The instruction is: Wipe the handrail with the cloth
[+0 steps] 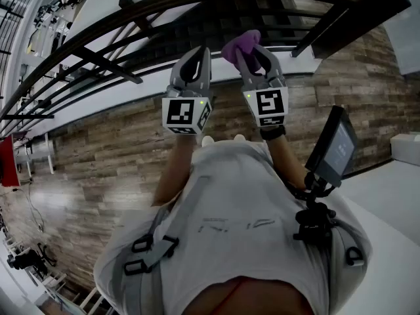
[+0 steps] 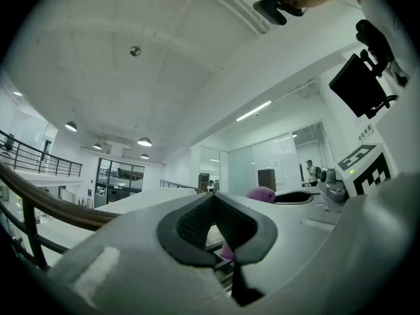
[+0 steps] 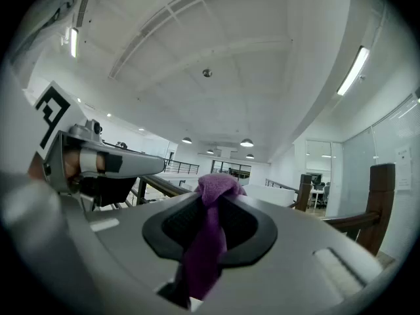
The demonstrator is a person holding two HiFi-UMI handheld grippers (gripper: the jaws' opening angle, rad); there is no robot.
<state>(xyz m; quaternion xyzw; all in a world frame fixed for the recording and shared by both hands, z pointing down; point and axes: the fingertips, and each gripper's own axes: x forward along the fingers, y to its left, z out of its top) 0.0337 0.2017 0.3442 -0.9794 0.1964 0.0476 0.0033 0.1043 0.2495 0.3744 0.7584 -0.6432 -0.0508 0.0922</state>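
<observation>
Closest thing to the head cam is the person's grey shirt (image 1: pixel 256 222), with dark straps (image 1: pixel 152 249) running down its left side. Both arms reach out from there toward the railing.

Left side first: the left gripper (image 1: pixel 197 56) has its jaws pressed together with nothing between them. Its own view makes that pretty clear, the dark pads (image 2: pixel 195 223) meet at the tip (image 2: pixel 212 202) and no fabric is caught there. The brown handrail (image 2: pixel 59 209) curves past on the left of that view, apart from the jaws.

Just beside it, the right gripper (image 1: pixel 253 54) is clamped on the purple cloth (image 1: pixel 240 44). In its own view the cloth (image 3: pixel 209 231) runs right down the middle between the pads, with a bunched wad poking out past the tips (image 3: pixel 212 199). In the head view that wad sits up by the dark handrail (image 1: pixel 164 4), below the top bar and in front of its lower bars. Can't tell if it's actually touching any of them.

Further right, a dark screen (image 1: pixel 338 146) sits tilted on a black mount (image 1: pixel 314 216) by the person's right side. Wood floor (image 1: pixel 98 169) is underneath all of it.
</observation>
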